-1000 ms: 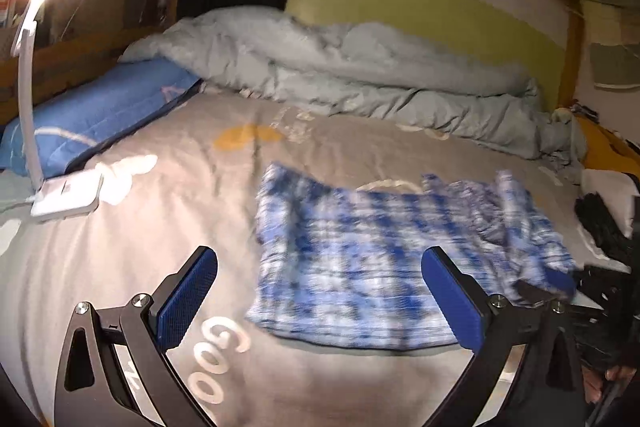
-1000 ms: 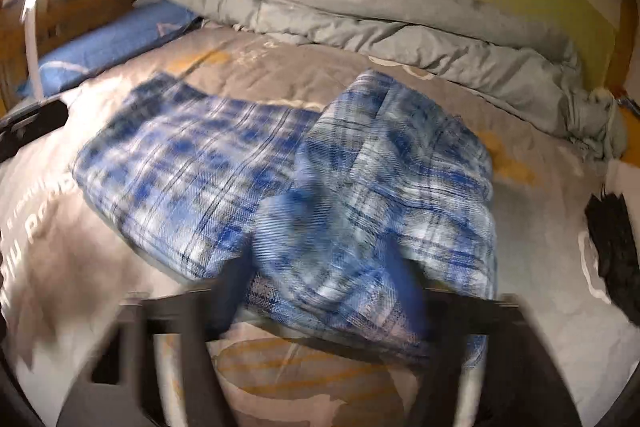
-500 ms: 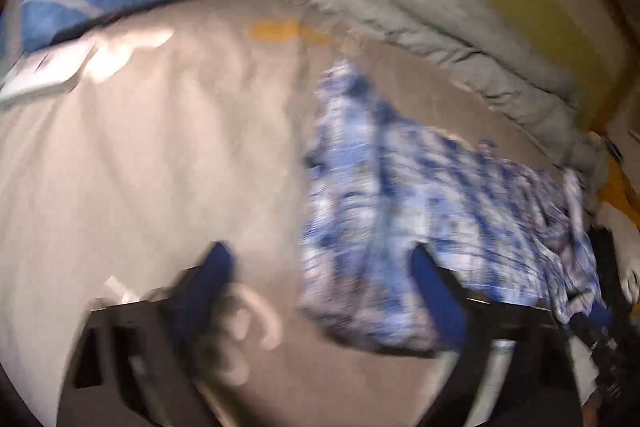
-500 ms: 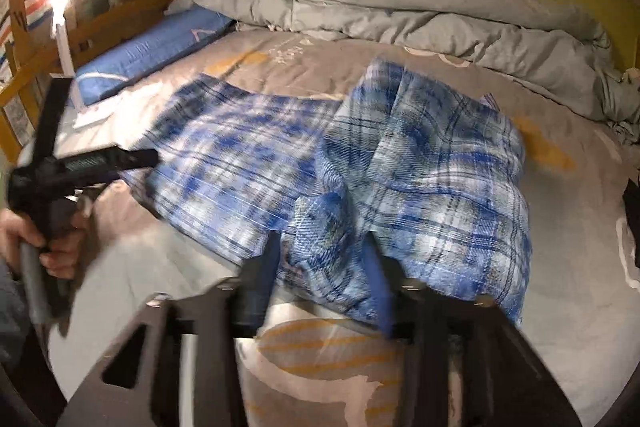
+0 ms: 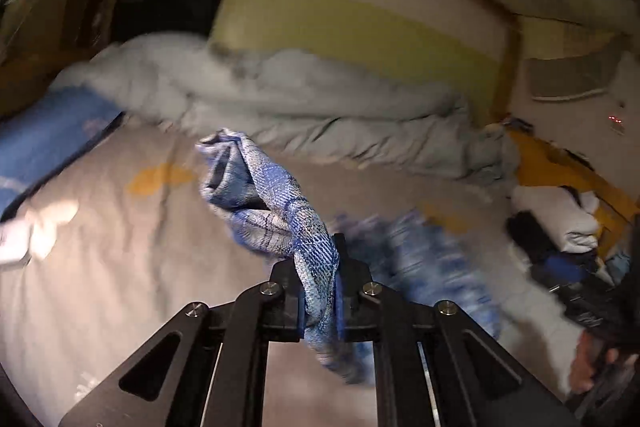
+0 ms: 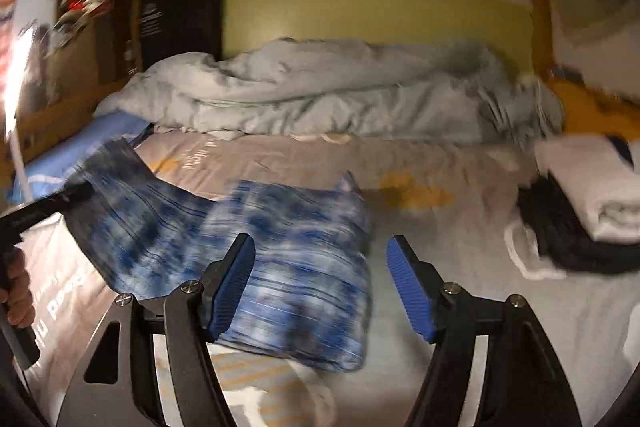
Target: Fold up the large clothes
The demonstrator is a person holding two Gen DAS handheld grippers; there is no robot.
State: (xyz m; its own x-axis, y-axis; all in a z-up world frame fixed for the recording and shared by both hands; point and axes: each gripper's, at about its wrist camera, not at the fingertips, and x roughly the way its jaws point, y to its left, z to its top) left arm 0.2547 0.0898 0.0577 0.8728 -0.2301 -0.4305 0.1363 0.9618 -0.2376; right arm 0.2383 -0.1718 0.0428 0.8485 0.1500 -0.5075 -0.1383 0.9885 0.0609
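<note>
I find my left gripper [image 5: 319, 291] closing, its jaws clamped on a bunched corner of the blue-and-white plaid flannel garment [image 6: 280, 259], lifting it off the grey printed bedsheet [image 6: 440, 227]. My right gripper [image 6: 320, 287] is opening, nothing between its jaws; the garment lies beyond its left finger.

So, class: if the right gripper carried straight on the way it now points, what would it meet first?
Probably the grey bedsheet. The right gripper, its jaws opening with nothing between them, points down at bare sheet just right of the blue plaid garment. Depth is unclear, so the garment's edge might brush the left finger.
</note>
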